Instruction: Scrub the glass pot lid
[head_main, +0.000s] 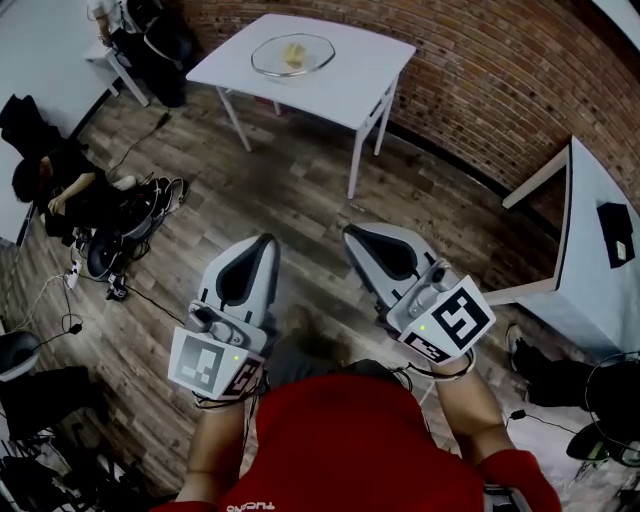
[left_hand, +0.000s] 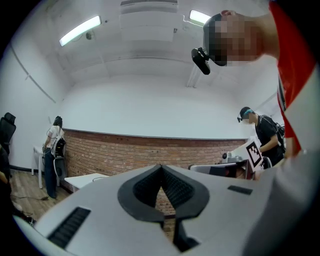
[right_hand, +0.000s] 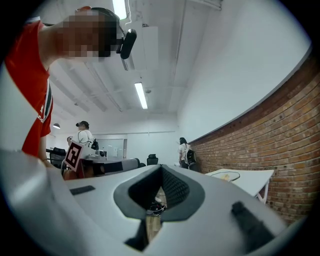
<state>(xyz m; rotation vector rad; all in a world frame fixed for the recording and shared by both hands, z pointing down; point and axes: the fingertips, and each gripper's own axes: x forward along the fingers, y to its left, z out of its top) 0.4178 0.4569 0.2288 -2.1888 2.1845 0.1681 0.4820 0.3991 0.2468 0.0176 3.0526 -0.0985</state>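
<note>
The glass pot lid (head_main: 292, 55) lies on a small white table (head_main: 360, 75) far ahead by the brick wall, with a yellow sponge (head_main: 293, 52) seen through the glass. In the right gripper view the lid (right_hand: 226, 175) shows small at the right. Both grippers are held close to my body, well short of that table, pointing forward. My left gripper (head_main: 267, 241) (left_hand: 161, 167) is shut with nothing in it. My right gripper (head_main: 349, 233) (right_hand: 161, 169) is shut and empty too.
Wooden floor lies between me and the table. Bags, a chair and cables (head_main: 110, 230) clutter the floor at left, where a person sits. A second white table (head_main: 600, 270) with a black object (head_main: 617, 232) stands at right. Other people stand farther off.
</note>
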